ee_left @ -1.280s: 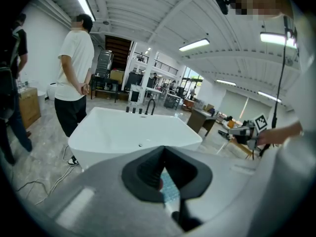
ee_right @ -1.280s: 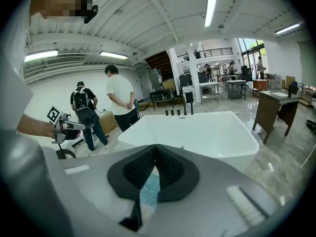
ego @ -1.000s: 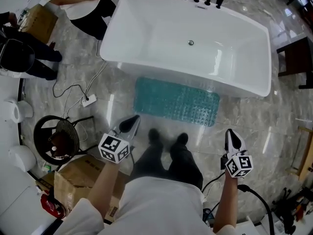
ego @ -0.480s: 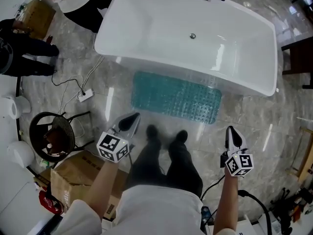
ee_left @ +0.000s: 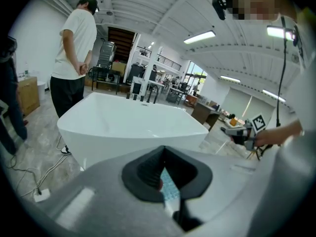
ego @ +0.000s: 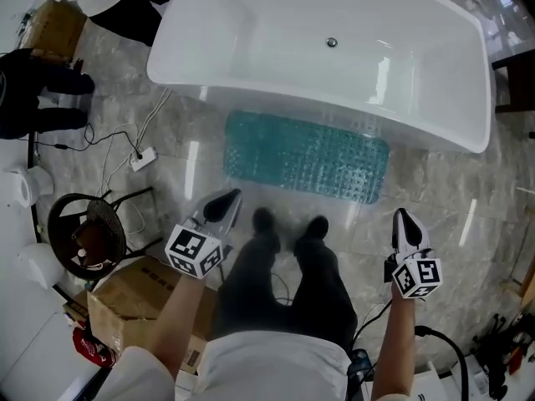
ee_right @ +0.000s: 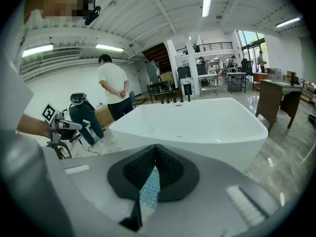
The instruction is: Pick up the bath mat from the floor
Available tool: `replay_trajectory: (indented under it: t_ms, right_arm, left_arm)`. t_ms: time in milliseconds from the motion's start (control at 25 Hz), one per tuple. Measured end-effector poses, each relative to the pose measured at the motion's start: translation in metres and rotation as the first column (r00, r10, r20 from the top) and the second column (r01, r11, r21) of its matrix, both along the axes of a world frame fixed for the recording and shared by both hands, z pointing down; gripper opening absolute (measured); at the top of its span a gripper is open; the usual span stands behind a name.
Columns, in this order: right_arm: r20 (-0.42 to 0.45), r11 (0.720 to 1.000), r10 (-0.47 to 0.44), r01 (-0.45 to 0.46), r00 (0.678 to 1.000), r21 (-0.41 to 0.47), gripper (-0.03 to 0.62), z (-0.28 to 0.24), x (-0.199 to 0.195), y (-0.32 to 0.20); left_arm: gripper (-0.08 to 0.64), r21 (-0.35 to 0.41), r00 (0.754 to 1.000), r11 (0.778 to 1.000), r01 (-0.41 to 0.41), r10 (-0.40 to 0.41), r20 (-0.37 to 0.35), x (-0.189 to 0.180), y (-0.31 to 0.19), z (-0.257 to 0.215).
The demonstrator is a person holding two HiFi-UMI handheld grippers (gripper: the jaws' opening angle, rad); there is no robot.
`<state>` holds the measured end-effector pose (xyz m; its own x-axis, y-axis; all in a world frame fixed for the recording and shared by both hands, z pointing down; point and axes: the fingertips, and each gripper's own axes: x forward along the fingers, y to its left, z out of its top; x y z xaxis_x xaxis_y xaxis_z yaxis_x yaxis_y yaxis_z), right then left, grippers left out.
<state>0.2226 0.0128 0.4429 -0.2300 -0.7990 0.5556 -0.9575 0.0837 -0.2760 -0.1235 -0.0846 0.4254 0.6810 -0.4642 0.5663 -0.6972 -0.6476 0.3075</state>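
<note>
A teal, bumpy bath mat lies flat on the marble floor along the front of the white bathtub. My left gripper hovers short of the mat's near left corner, jaws shut and empty. My right gripper hangs beyond the mat's near right corner, also shut and empty. In the left gripper view a sliver of the mat shows through the slit between the closed black pads. The right gripper view gives the same peek of the mat between its pads, with the tub behind.
My shoes stand just before the mat. A cardboard box and a black fan sit at the left, with a white power strip and cable. People stand by the tub's far left corner. A dark table is at right.
Both grippers have sunk toward the floor, still shut. In the head view the tub and mat appear larger and closer.
</note>
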Motion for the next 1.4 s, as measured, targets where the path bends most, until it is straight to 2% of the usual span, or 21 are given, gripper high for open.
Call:
replay_trajectory:
  t_ms: [520, 960, 1400]
  right_arm:
    - [0.002, 1.000, -0.008, 0.008, 1.000, -0.027, 0.006, 0.125, 0.010, 0.006]
    - [0.002, 0.999, -0.008, 0.008, 1.000, -0.031, 0.006, 0.213, 0.010, -0.022]
    - [-0.018, 1.000, 0.003, -0.003, 1.000, -0.031, 0.006, 0.300, 0.030, -0.041]
  left_arm:
    - [0.002, 0.005, 0.999, 1.000, -0.005, 0.005, 0.054, -0.011, -0.008, 0.118]
    - [0.002, 0.017, 0.998, 1.000, -0.018, 0.017, 0.065, -0.016, -0.028, 0.201]
    - [0.002, 0.038, 0.995, 0.999, -0.031, 0.027, 0.095, -0.030, -0.057, 0.286]
